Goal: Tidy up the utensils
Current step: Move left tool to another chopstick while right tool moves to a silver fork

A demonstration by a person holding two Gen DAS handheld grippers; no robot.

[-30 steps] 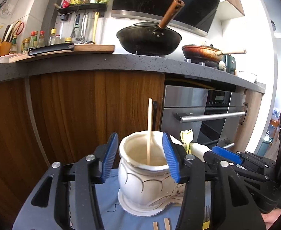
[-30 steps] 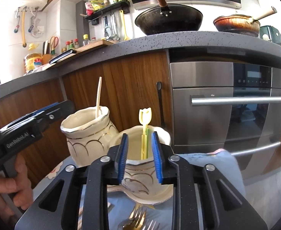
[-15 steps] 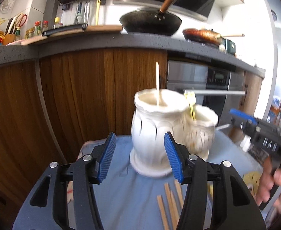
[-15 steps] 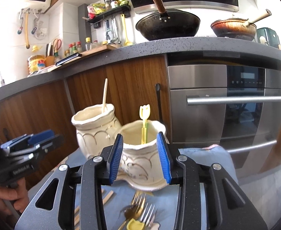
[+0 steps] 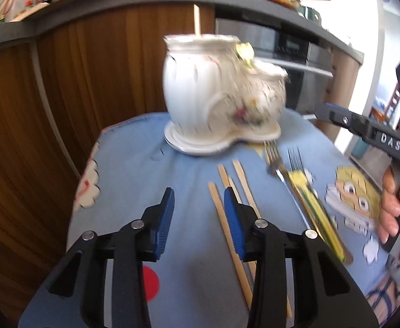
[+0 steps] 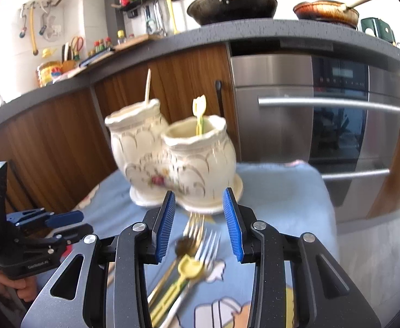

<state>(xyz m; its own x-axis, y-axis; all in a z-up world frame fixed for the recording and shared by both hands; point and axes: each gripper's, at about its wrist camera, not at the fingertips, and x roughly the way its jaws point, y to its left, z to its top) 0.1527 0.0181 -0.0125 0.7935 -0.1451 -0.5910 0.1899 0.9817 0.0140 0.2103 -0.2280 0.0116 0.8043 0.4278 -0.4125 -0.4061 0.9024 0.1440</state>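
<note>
Left gripper [image 5: 198,217]: jaws standing partly apart and just now closing in; nothing lying between the blue pads; hovering over the blue cloth [image 5: 134,164].
Chopsticks [image 5: 228,207]: lying loose on the cloth, side by side; the right pad is overlapping one of them in view, contact cannot be told.
Double ceramic holder [image 6: 172,153]: sitting at the far end of the cloth on its own base; taller pot on the left is holding one chopstick [image 6: 147,86] upright; shorter pot is holding a yellow tulip-topped utensil [image 6: 199,112].
Forks [image 6: 197,237]: lying in a loose pile on the cloth near the holder, with a yellow-handled piece [image 6: 185,269] among them.
Right gripper [image 6: 200,222]: jaws standing partly apart, gripping nothing; hovering above the fork pile.
</note>
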